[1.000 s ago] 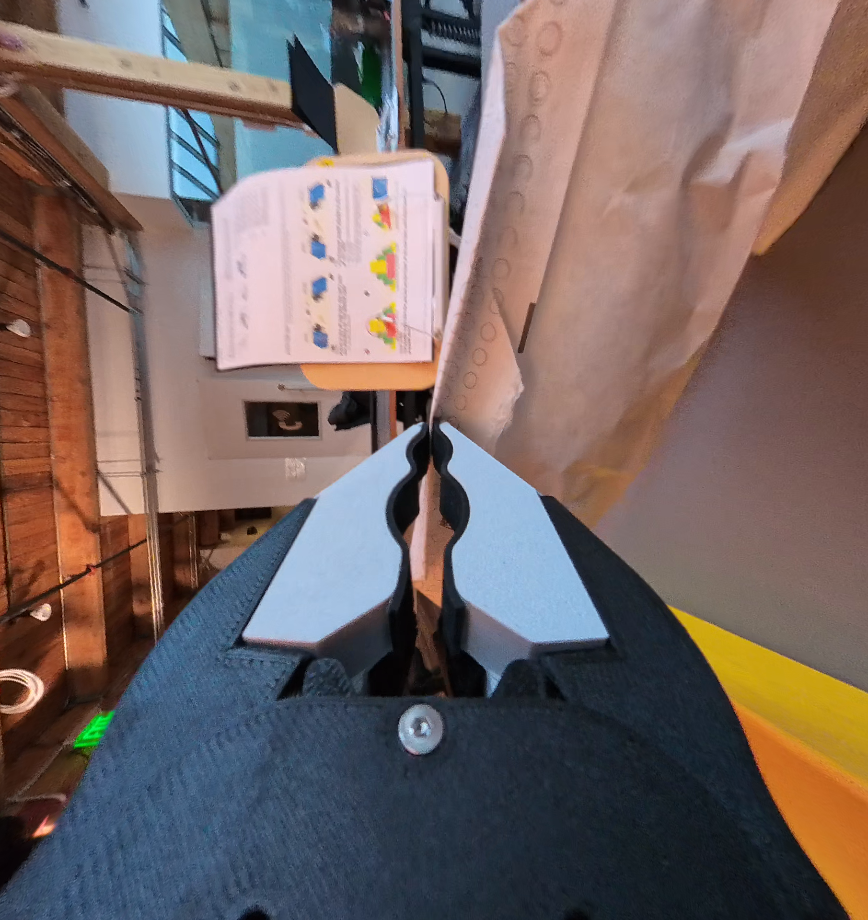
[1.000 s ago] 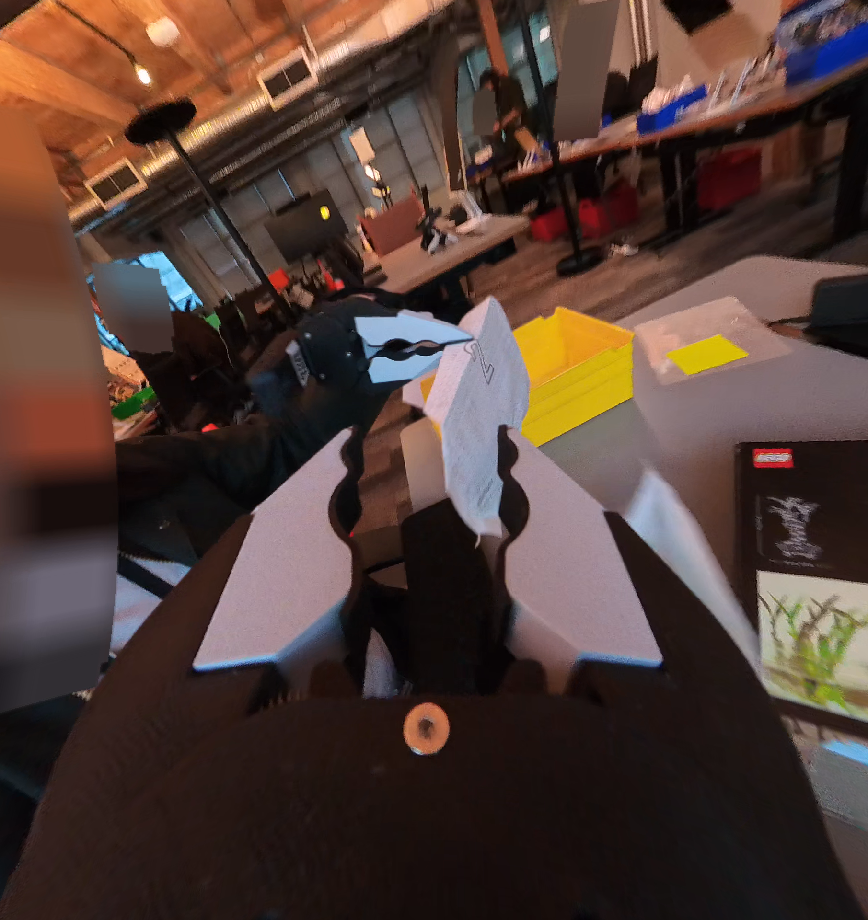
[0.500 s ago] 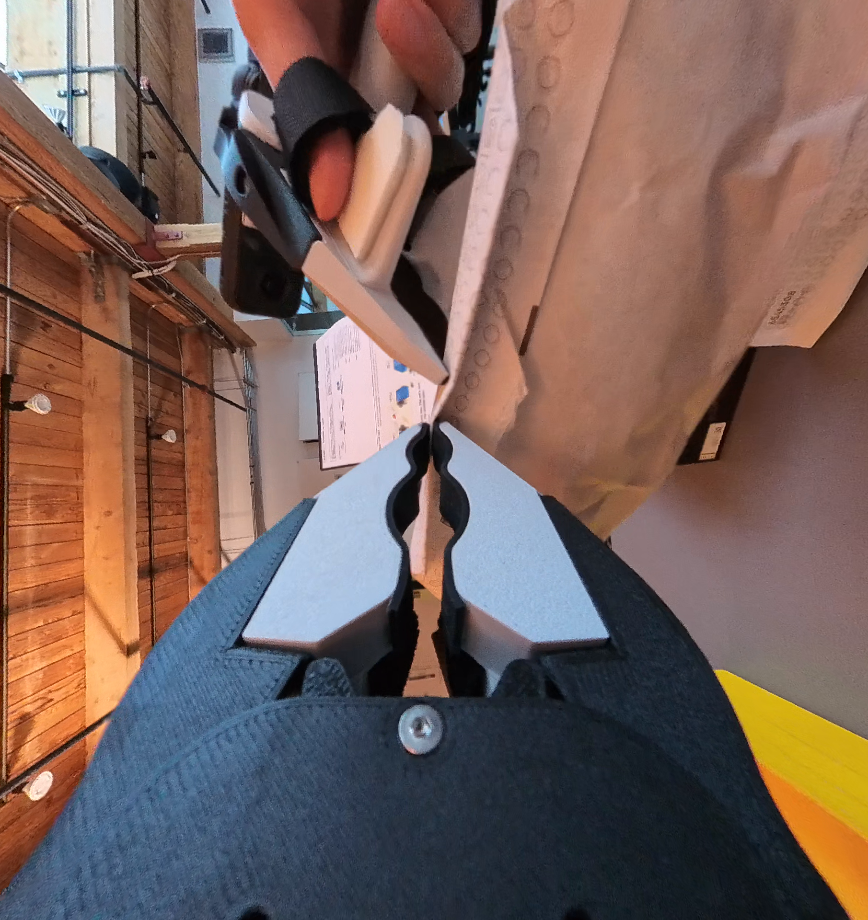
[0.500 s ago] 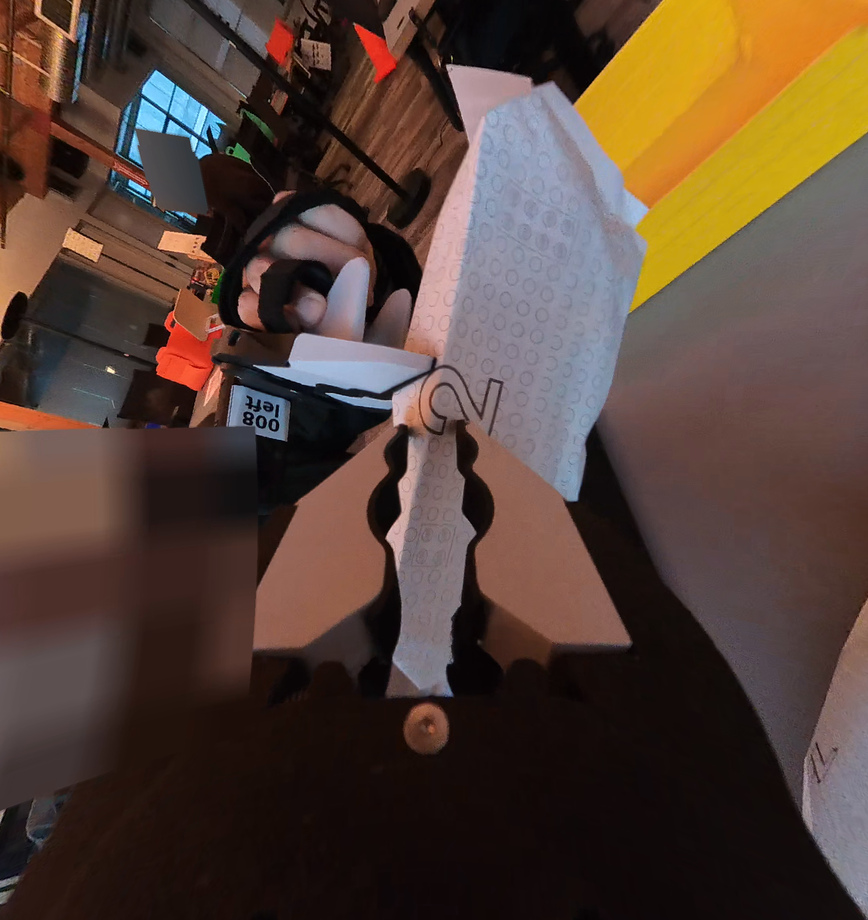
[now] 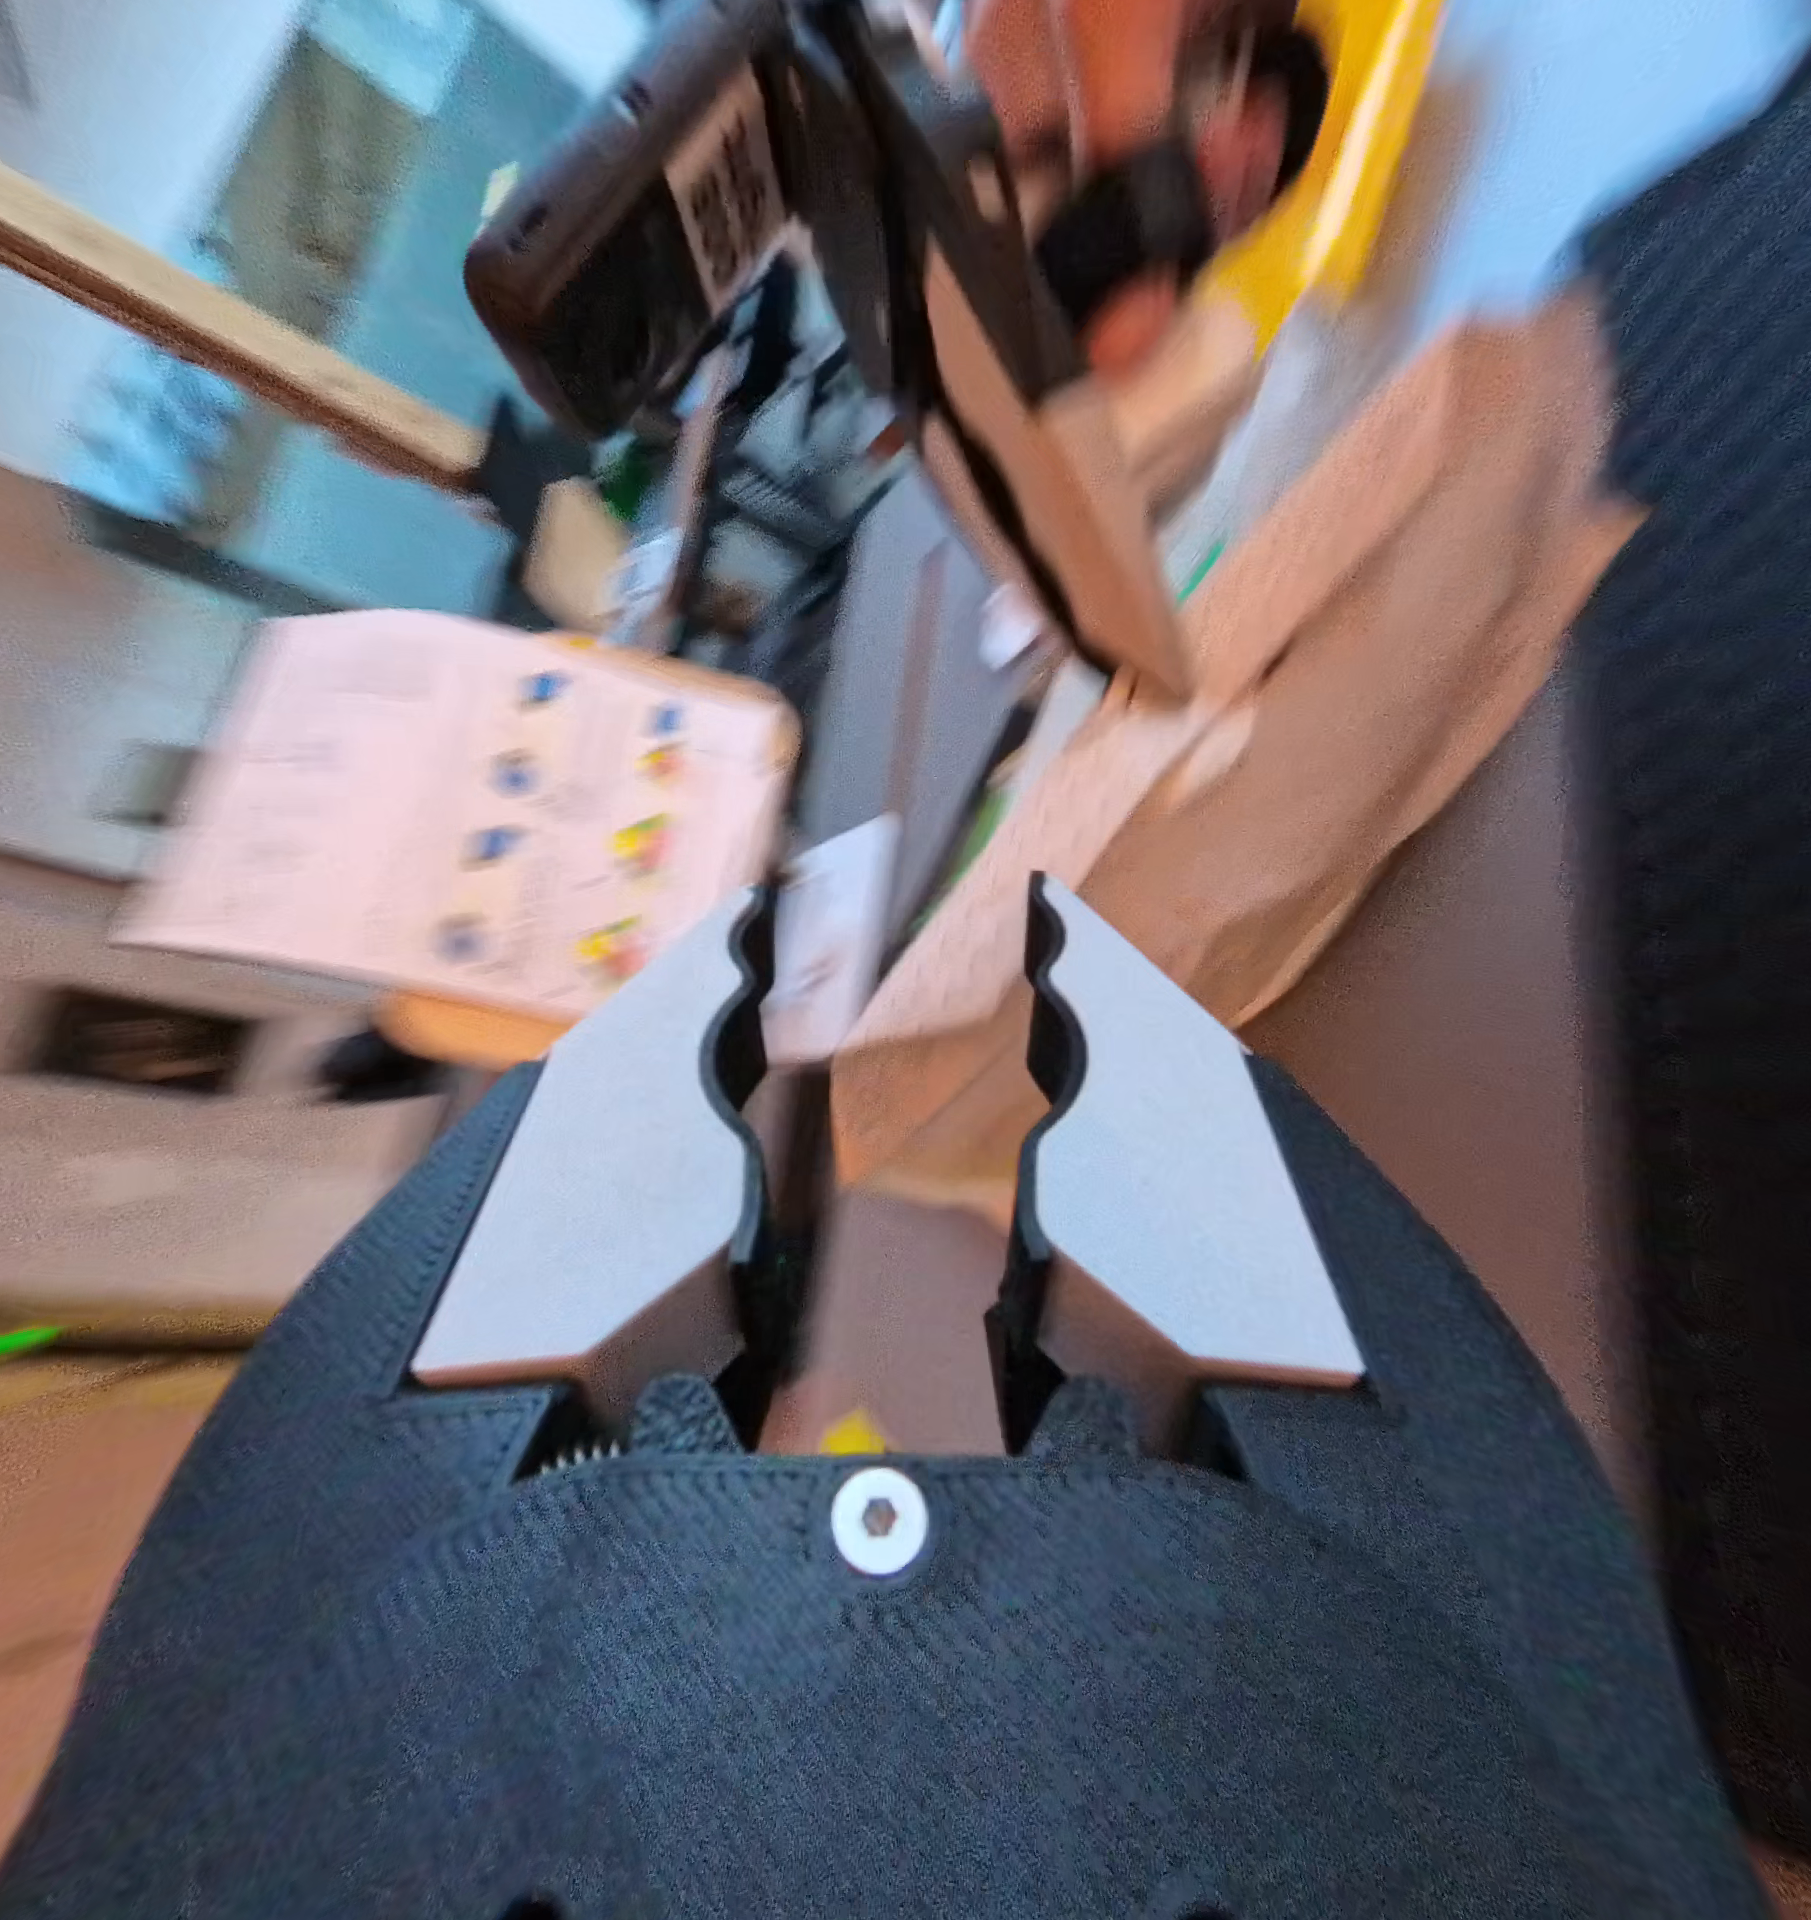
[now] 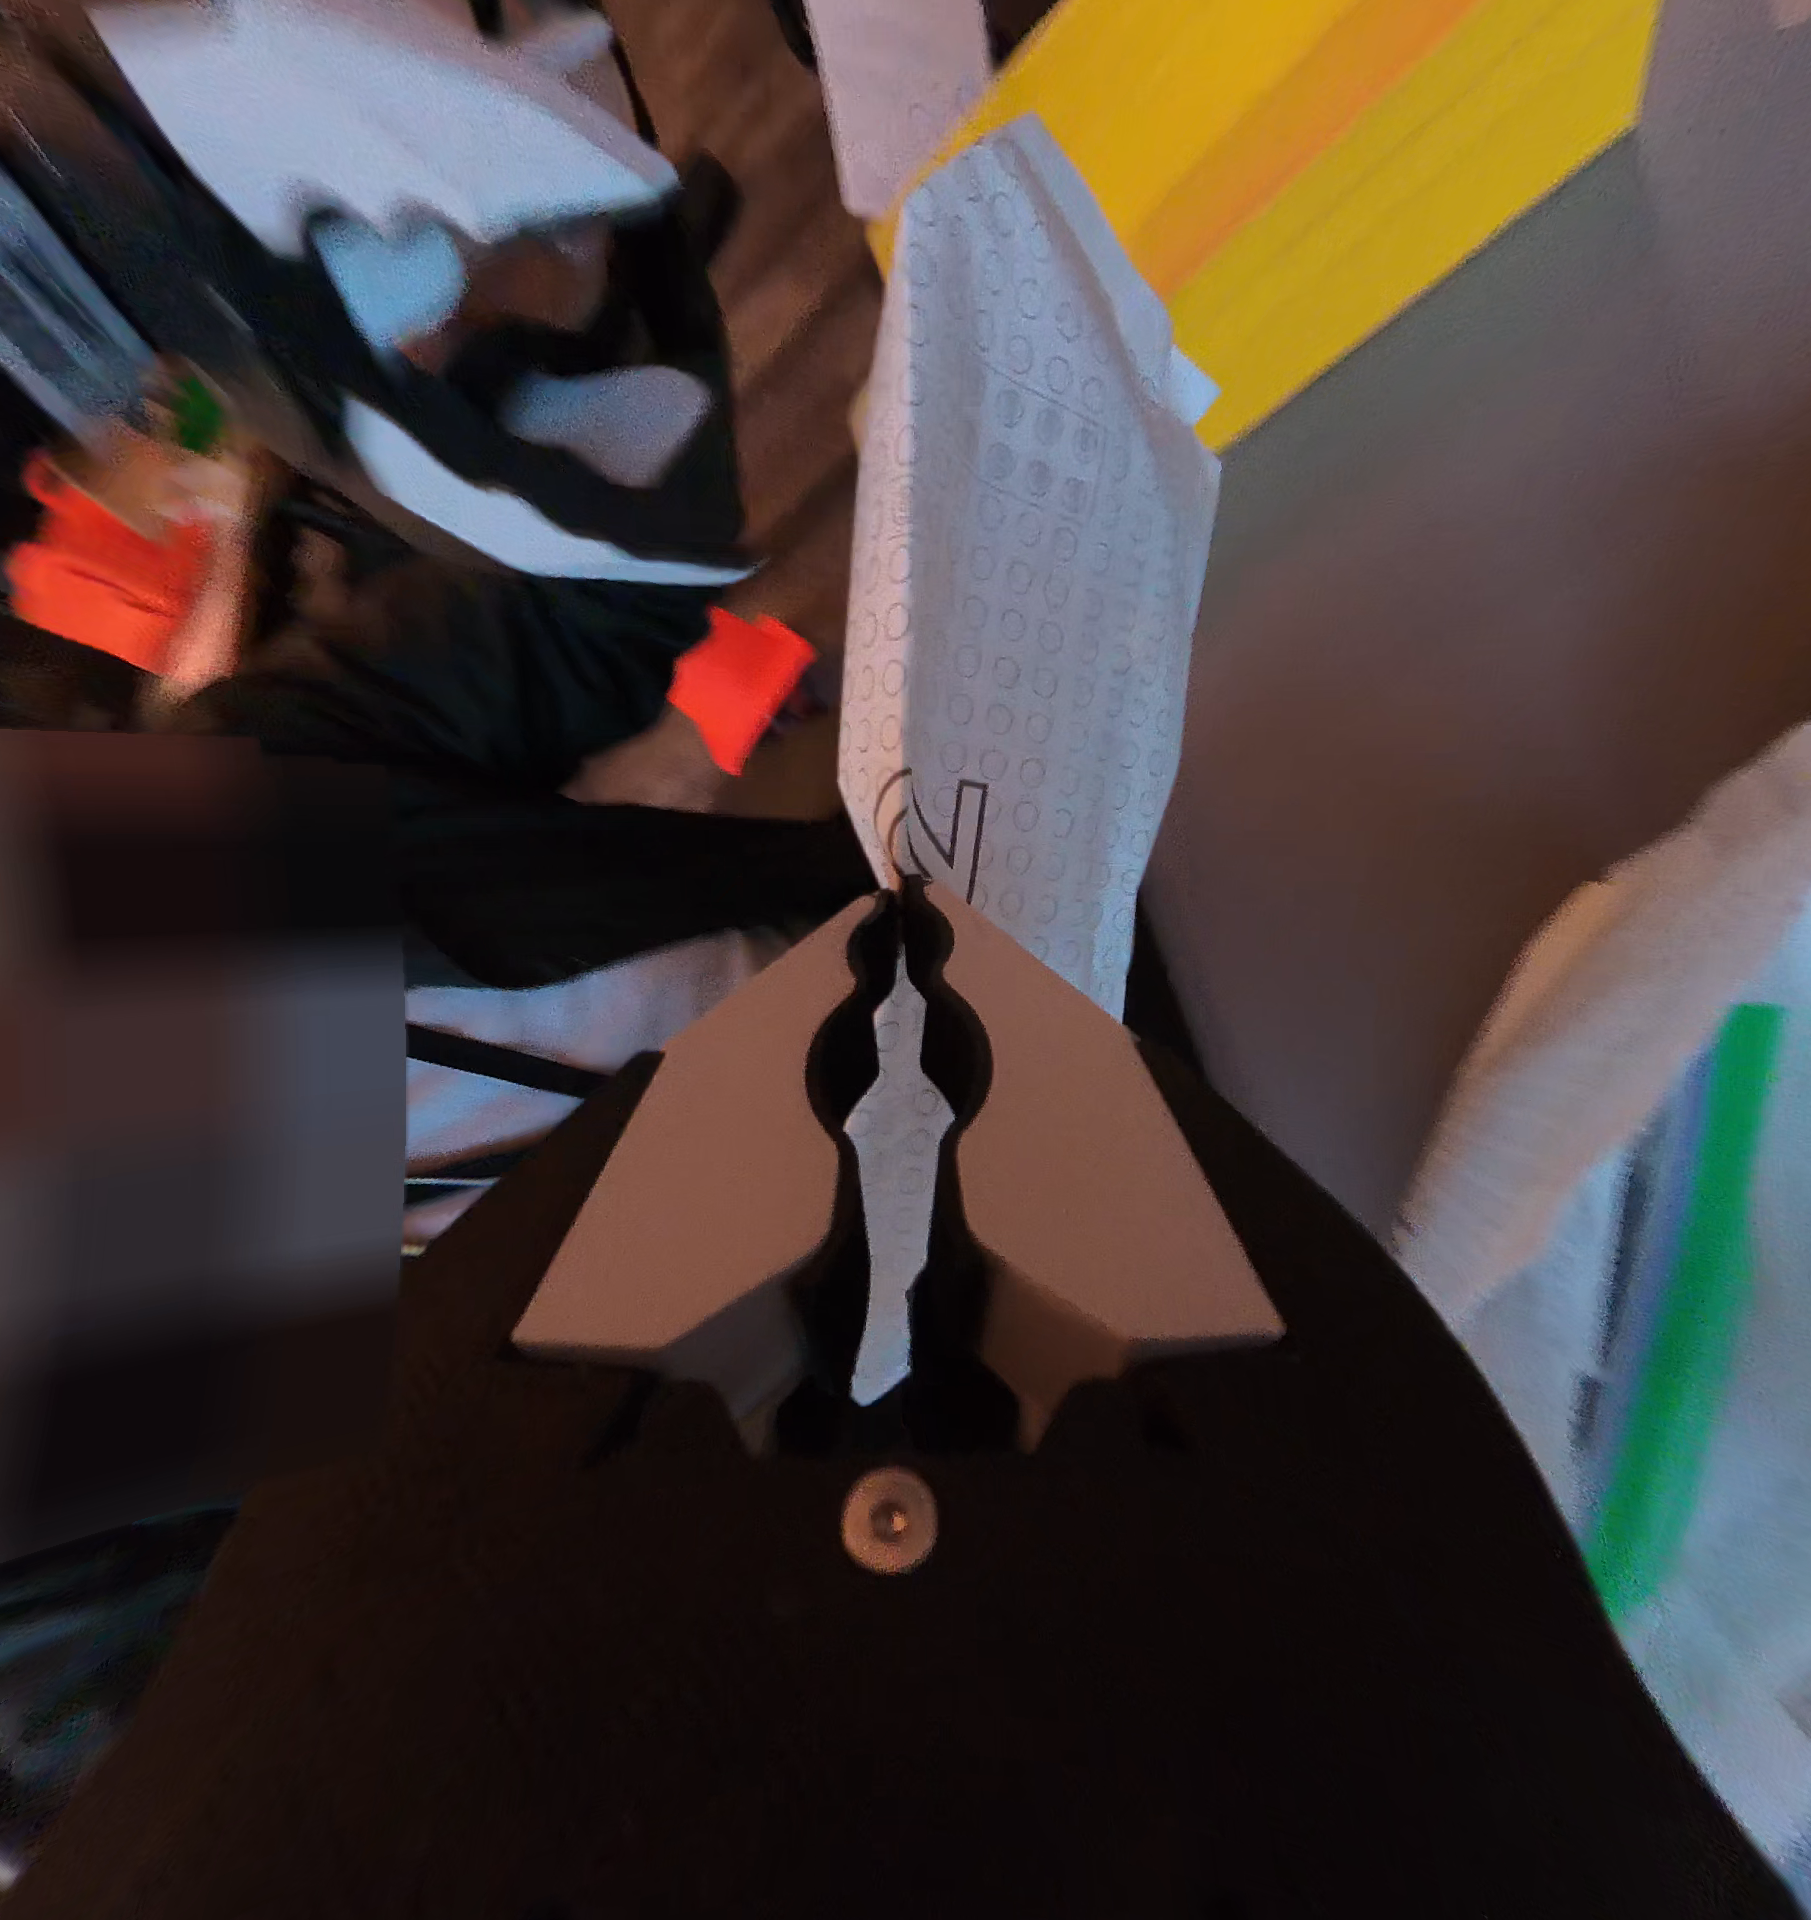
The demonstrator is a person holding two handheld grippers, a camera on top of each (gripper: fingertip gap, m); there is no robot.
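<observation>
- The left gripper (image 5: 899,914), black-bodied with grey wavy-edged fingers, has its jaws spread with a clear gap and nothing between them; past the gap lies a blurred end of paper.
- Ahead and to its left stands a white printed sheet with small coloured pictures on a tan board (image 5: 465,810), smeared by motion so its detail cannot be read.
- Ahead and to its right lies the white paper bag printed with small circles (image 5: 1327,665), tan in this light. The right gripper's fingers (image 5: 1046,436) come down onto it, but the point of contact is blurred.
- The right gripper (image 6: 899,902) is clamped tight on a twisted end of the white paper bag (image 6: 1015,582), which runs on from the fingertips up and ahead; a strip of it shows between the fingers back to the hinge.
- To its upper left is the left gripper (image 6: 485,343), heavily blurred.
- To its upper right is a yellow plastic bin (image 6: 1327,156), cut off by the frame edge.
- At its far right is a second white bag with a green stripe (image 6: 1659,1299), out of focus.
</observation>
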